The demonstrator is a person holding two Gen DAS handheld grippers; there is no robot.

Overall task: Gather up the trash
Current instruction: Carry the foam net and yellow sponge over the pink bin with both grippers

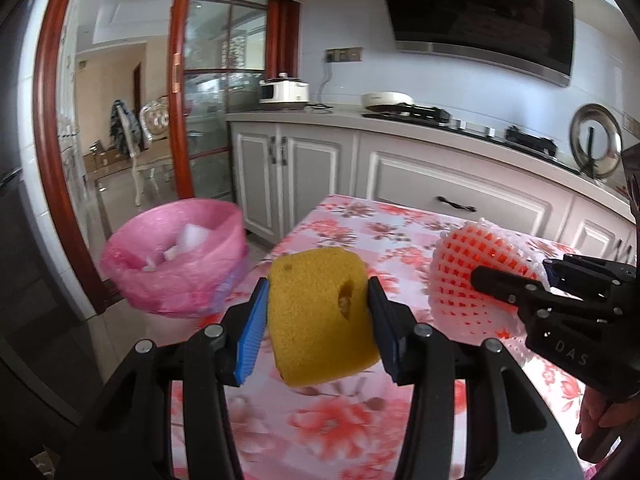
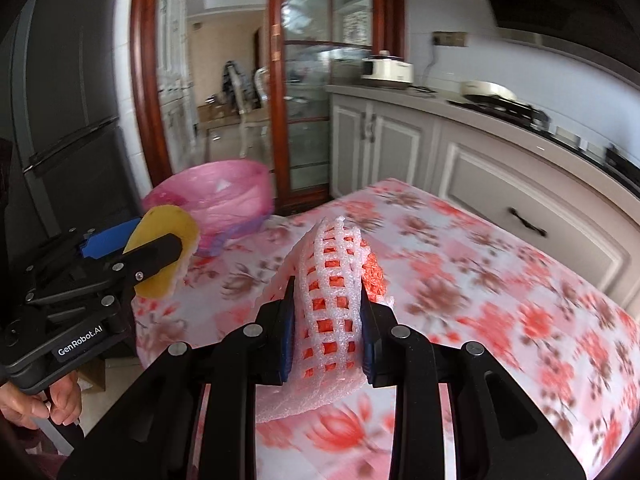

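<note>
A floral tablecloth (image 1: 352, 224) covers the table. Behind it, grey cabinets (image 1: 312, 160) carry a white cooker (image 1: 284, 90), a pan (image 1: 386, 100) on the gas hob (image 1: 416, 114), and a steel lid (image 1: 596, 140). A range hood (image 1: 480, 12) hangs above.

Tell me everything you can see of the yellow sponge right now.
The yellow sponge is a thick, rounded block of coarse, porous foam with a gouged hole in its front face. The left gripper is shut on it, blue pads pressing both sides. It hangs above the edge of the flowered table, touching nothing else, with the pink-lined bin just beyond to its left.
</note>
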